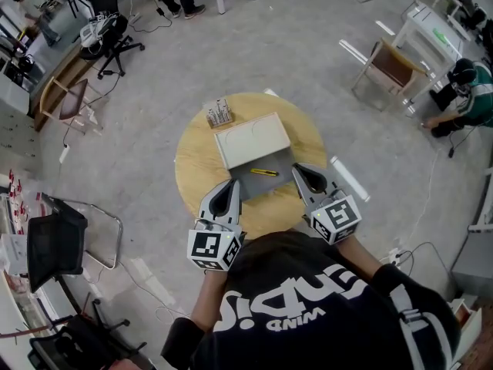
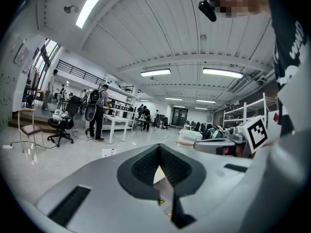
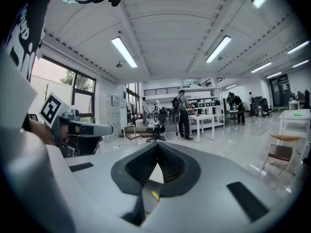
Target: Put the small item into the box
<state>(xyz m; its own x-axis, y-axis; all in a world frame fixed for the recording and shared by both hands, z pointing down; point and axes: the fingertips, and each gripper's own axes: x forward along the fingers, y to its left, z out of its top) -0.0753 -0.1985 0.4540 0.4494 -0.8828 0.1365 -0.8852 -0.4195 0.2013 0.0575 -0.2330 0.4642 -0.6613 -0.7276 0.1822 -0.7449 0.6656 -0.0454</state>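
Right gripper (image 3: 158,149) has its jaws closed tip to tip, nothing between them. Through the gap below the tips, there's the white box (image 3: 155,174) and the small yellow item (image 3: 154,195). Left gripper (image 3: 97,128) sits off to the left, wooden chair (image 3: 281,154) far right.

Round wooden table (image 1: 192,168) under white box (image 1: 252,139), grey mat (image 1: 266,185), small rack (image 1: 219,114)

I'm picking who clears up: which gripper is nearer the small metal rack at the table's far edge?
Left. The left gripper is at the near edge of the table, roughly in line with the rack; the right gripper sits farther off to the right.
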